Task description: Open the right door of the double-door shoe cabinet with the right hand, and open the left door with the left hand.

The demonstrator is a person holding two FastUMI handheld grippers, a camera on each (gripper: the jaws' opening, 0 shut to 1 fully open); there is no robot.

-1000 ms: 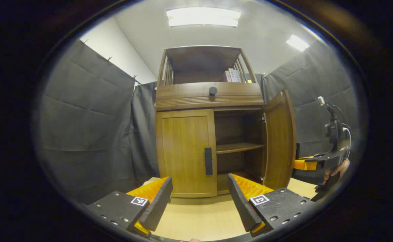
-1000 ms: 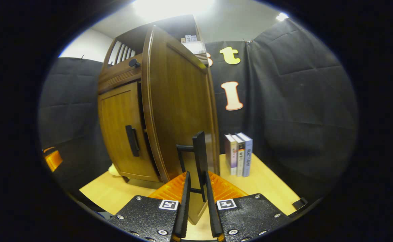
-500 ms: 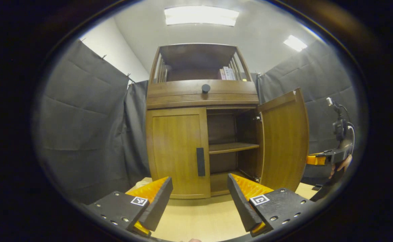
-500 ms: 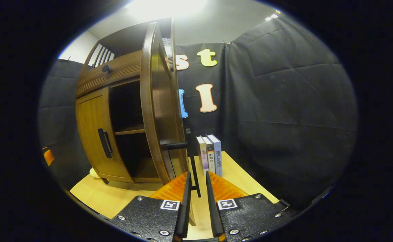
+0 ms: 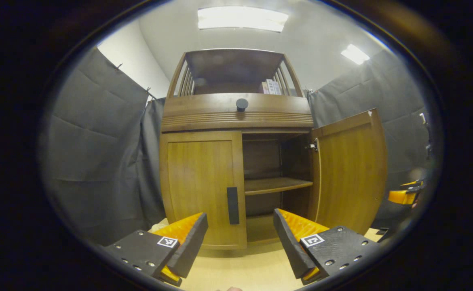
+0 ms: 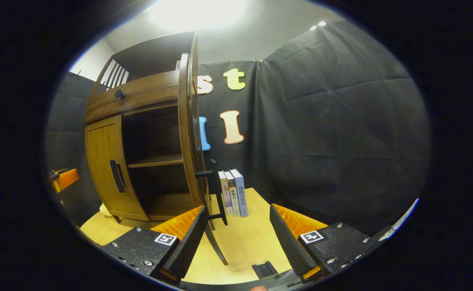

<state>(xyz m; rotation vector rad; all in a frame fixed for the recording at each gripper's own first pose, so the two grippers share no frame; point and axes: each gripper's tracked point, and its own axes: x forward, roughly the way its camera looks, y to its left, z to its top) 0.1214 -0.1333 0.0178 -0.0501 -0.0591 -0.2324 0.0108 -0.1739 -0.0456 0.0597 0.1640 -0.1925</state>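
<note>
The wooden shoe cabinet (image 5: 236, 117) stands in front of me on a light table. Its left door (image 5: 200, 186) is closed, with a black handle (image 5: 232, 199) at its inner edge. The right door (image 5: 351, 169) is swung wide open, baring an inner shelf (image 5: 277, 184). My left gripper (image 5: 240, 238) is open, a short way in front of the left door's handle. In the right gripper view the open right door (image 6: 188, 133) shows edge-on, its black handle (image 6: 216, 194) just beyond my open right gripper (image 6: 236, 238), which holds nothing. The other gripper's orange part (image 5: 402, 196) peeks past the open door.
Three upright books (image 6: 232, 193) stand on the table (image 6: 244, 238) behind the open right door, against the black cloth wall. A small black piece (image 6: 265, 268) lies on the table near my right fingers. More books (image 5: 271, 87) sit on the cabinet's top shelf; a round knob (image 5: 241, 104) marks the drawer front.
My right gripper swung the right door fully open, then opened and let go of its handle. My left gripper moved closer to the cabinet's left door.
</note>
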